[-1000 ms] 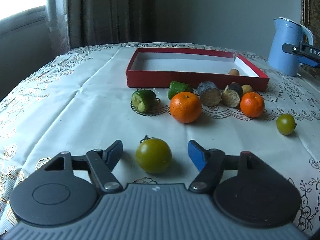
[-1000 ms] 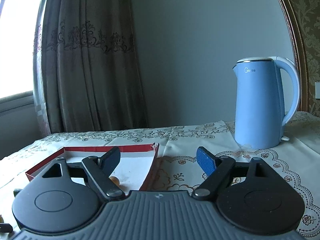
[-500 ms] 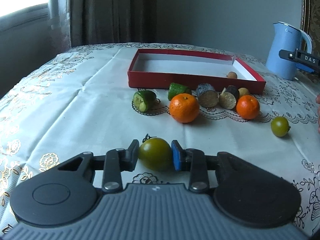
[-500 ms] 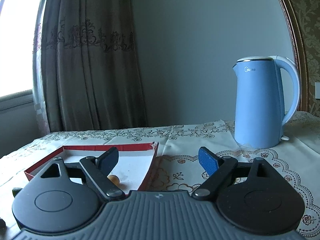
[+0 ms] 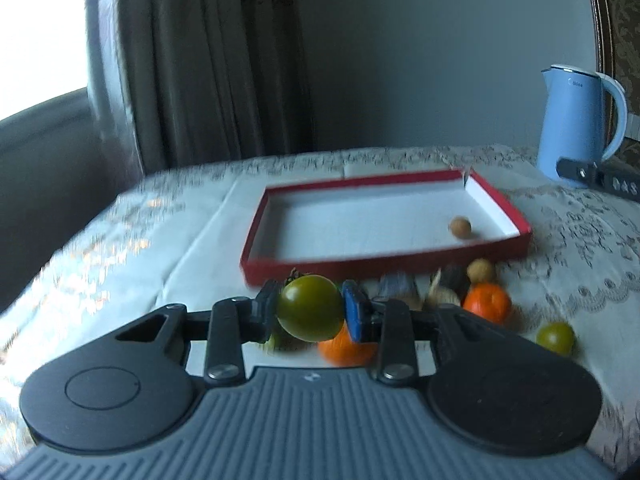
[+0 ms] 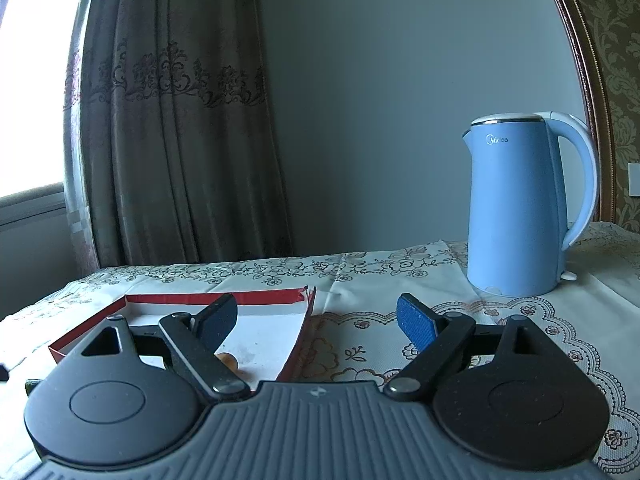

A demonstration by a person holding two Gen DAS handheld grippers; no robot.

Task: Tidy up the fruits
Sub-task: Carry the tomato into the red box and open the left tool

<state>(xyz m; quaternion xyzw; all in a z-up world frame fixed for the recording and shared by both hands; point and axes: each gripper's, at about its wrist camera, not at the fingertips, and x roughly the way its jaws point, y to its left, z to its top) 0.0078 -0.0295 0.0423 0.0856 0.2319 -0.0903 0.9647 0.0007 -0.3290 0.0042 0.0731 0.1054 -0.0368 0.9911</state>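
Change: a second ago the green tomato (image 5: 310, 307) sat on the tablecloth (image 5: 180, 256) between spread fingers; now the left gripper (image 5: 310, 312) pinches it, lifted off the cloth in front of the red tray (image 5: 360, 266).
Right gripper (image 6: 316, 320): jaws apart as before, nothing between them — near the tray's right wall.
Tomatoes: two green — one gripped, one (image 5: 555, 337) on the cloth at right.
Oranges: two (image 5: 487, 302) (image 5: 344, 349).
Small brown round fruits: one (image 5: 460, 227) in the tray, one (image 5: 481, 271) outside it.
Kettle (image 6: 520, 204): one, blue.
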